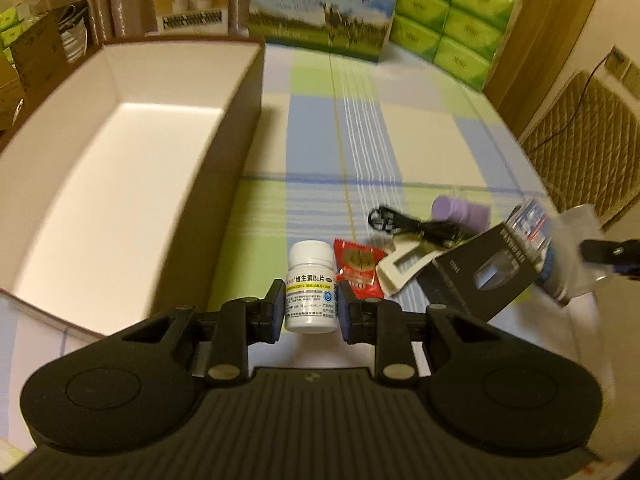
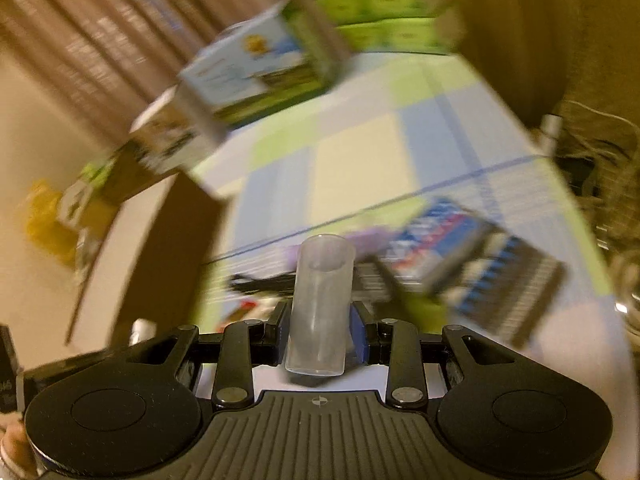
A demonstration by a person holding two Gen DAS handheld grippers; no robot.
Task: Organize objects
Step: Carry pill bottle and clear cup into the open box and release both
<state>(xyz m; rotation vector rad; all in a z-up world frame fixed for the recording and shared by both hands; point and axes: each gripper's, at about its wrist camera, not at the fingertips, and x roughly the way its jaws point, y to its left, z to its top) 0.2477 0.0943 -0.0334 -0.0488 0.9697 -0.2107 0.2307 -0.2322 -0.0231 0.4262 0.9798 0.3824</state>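
Note:
My left gripper [image 1: 311,307] has its two pads on either side of a white vitamin bottle [image 1: 310,285] that stands on the checked tablecloth; the pads are at its sides, with slim gaps showing. A large empty brown box [image 1: 120,176] with a white inside lies to the left. My right gripper [image 2: 319,330] is shut on a clear plastic tube [image 2: 320,308] and holds it above the table; the tube also shows in the left wrist view [image 1: 580,252]. The right wrist view is blurred by motion.
Right of the bottle lie a red candy packet [image 1: 357,268], a white clip [image 1: 400,270], a black cable [image 1: 412,226], a purple cylinder [image 1: 462,211], a black carton [image 1: 480,276] and a blue-red pack [image 2: 434,240]. A milk carton [image 1: 324,8] and green tissue packs [image 1: 452,12] stand at the back.

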